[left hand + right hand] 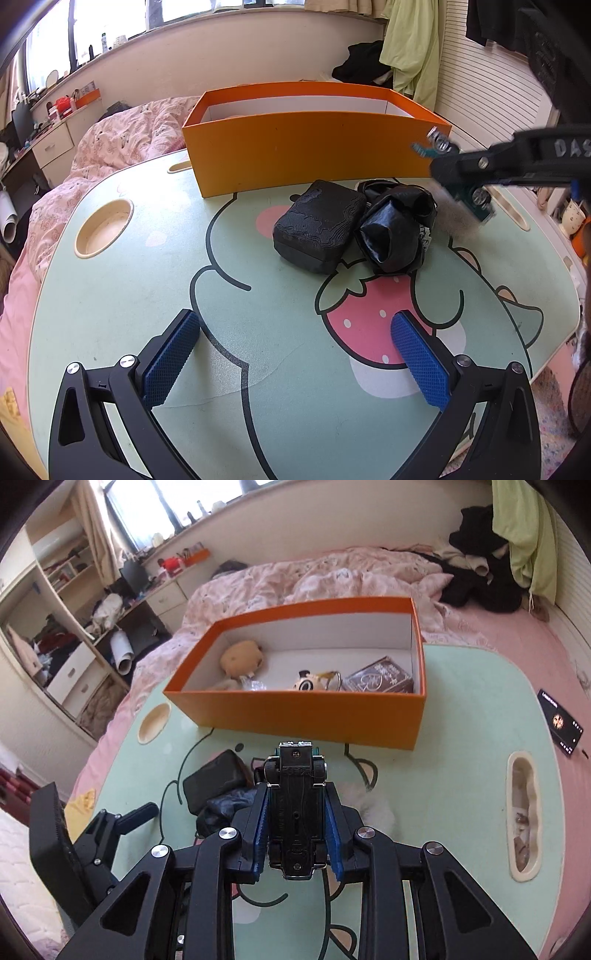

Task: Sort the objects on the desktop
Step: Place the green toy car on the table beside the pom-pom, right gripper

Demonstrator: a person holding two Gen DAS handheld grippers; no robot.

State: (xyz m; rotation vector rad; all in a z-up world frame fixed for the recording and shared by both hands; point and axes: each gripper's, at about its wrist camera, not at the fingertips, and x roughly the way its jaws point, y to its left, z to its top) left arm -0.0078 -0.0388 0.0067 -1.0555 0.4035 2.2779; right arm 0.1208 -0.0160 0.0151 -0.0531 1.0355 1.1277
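While the right gripper point(297, 834) is clamped w/ both blue pads on a toy car point(297, 805), underside up, nose toward the orange box point(295, 712), the left gripper point(295, 354) hangs wide open w/ nothing between its pads, low over the lap table point(129, 306). Nearer than the box, just in front of its near wall, sit a black pouch point(319, 225) and a crumpled black bag point(395, 229), touching each other. Right of those, still on the near side of the box, the car shows held above the table in the left view. Inside the box: plush toy point(242, 657) at left, small cartoon figure point(308, 681) mid, brown patterned pack point(378, 679) at right. Beyond the box, a pink quilt point(314, 576).
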